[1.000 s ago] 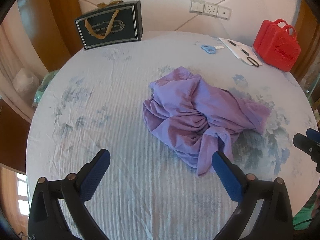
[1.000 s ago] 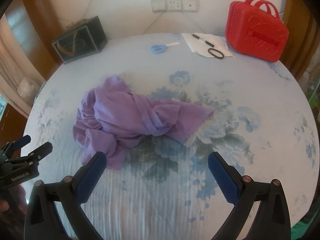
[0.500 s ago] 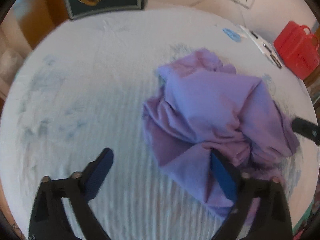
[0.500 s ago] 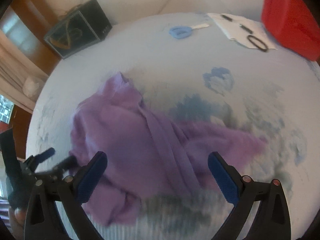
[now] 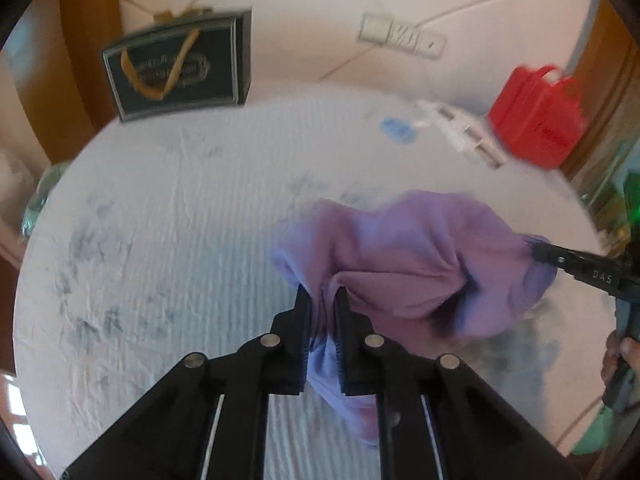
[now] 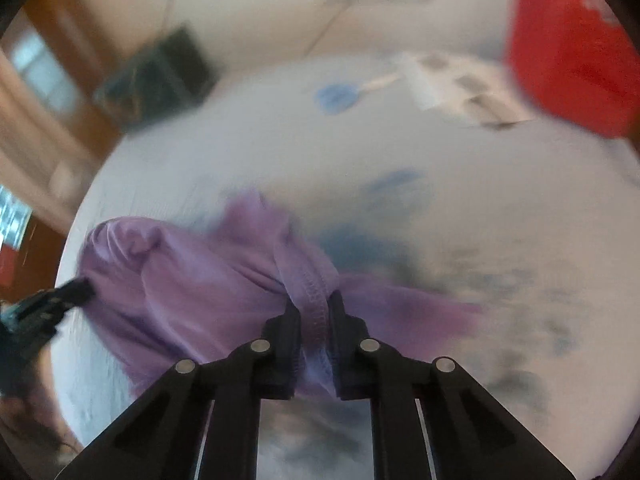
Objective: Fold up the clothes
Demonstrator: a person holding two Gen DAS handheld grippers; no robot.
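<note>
both grippers newly shut on purple garment [image 5: 400,248], "d45" on right gripper [image 5: 538,254]

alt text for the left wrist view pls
The left hand-held gripper is shut on a fold of a crumpled purple garment lying on a pale floral sheet. The right hand-held gripper pinches its far side; a red case sits behind.

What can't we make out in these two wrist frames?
- Purple garment: its kind and its layout are lost in bunched folds, both views.
- Right gripper: the seam it pinches could be hem or collar.
- Dark gift bag: lettering is blurred.
- Small items beside the red case: smeared by motion blur, worse in the right wrist view.
</note>
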